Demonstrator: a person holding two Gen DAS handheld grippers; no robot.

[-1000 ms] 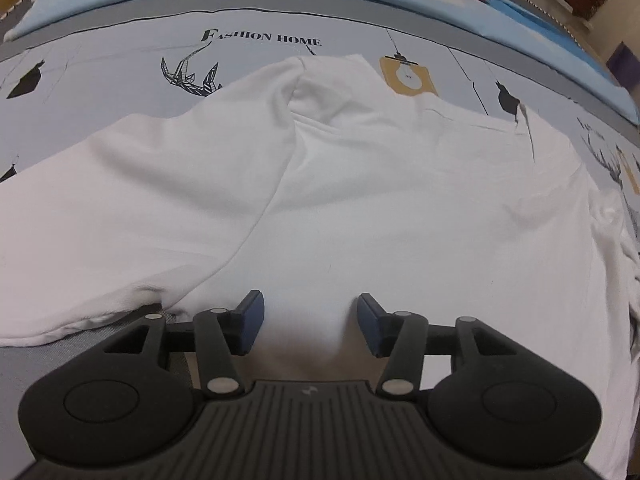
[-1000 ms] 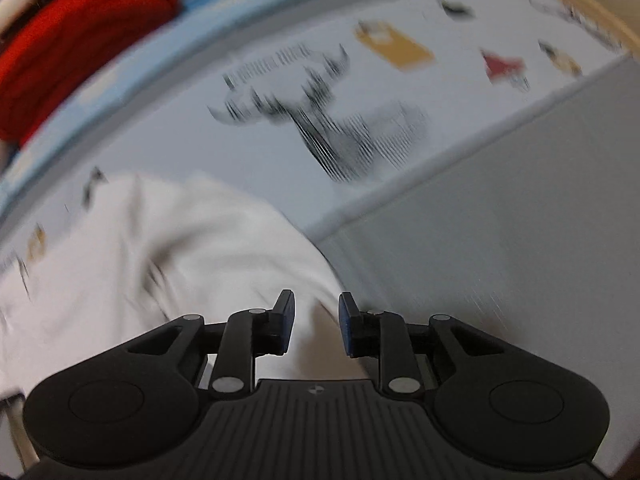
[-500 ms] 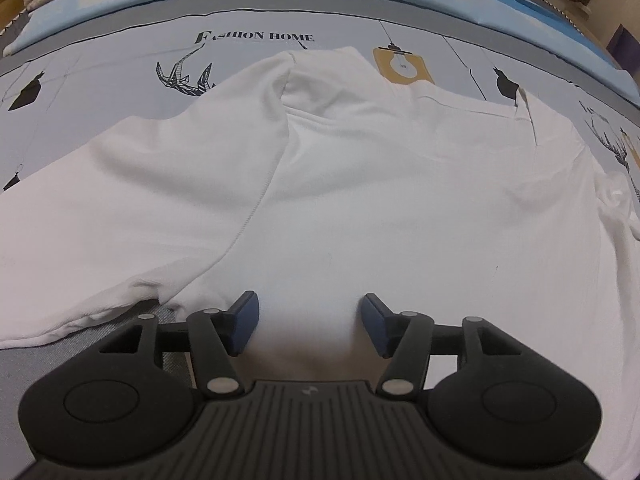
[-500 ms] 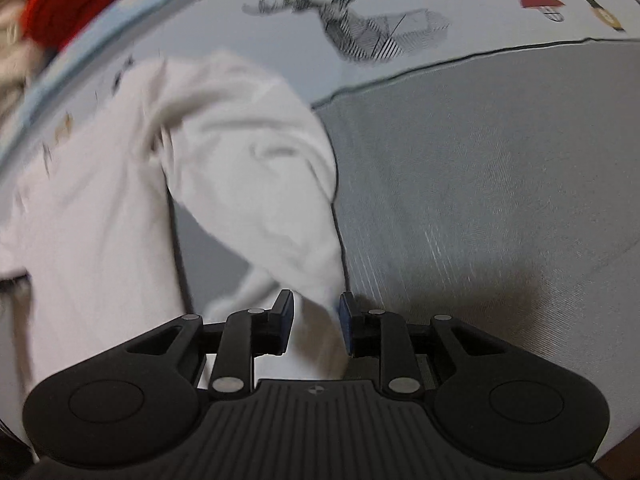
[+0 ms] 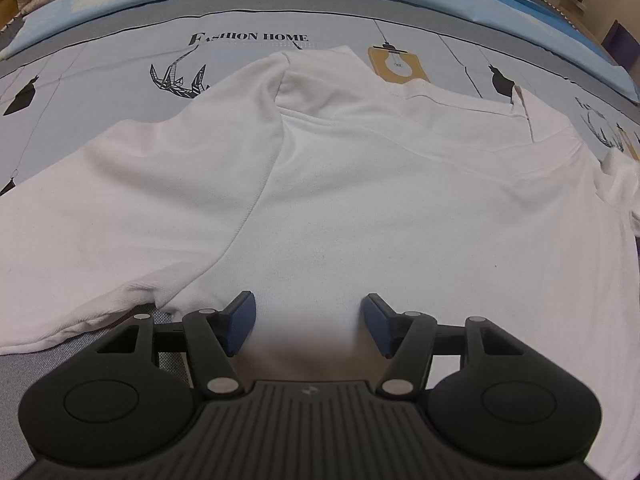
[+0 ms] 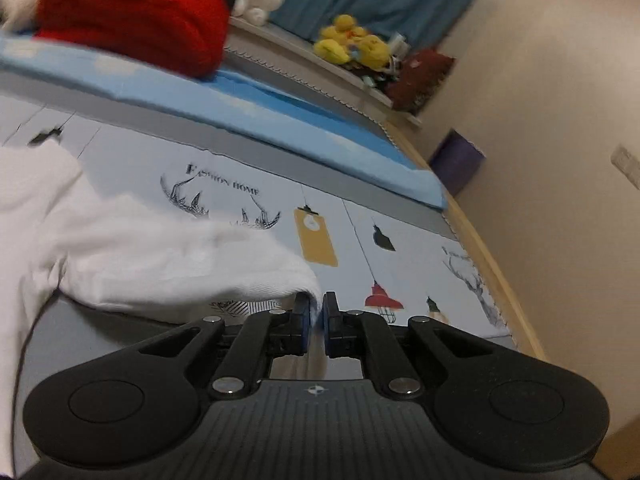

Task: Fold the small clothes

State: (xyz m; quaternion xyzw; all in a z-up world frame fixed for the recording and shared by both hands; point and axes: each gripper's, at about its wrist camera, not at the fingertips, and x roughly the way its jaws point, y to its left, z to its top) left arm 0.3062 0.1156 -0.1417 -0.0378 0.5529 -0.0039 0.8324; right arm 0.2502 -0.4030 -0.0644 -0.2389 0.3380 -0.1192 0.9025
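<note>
Right wrist: right gripper (image 6: 316,316) has just pinched white shirt (image 6: 160,264).

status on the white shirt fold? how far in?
Early. Done: the white shirt lies spread on the printed bedsheet, with one sleeve lying flat out to the side. In hand: the right gripper has just closed its jaws on the edge of the other sleeve and holds it off the sheet. The left gripper hovers open over the shirt. Left: all the folds.

close wrist views, shared bedspread (image 5: 120,92)
</note>
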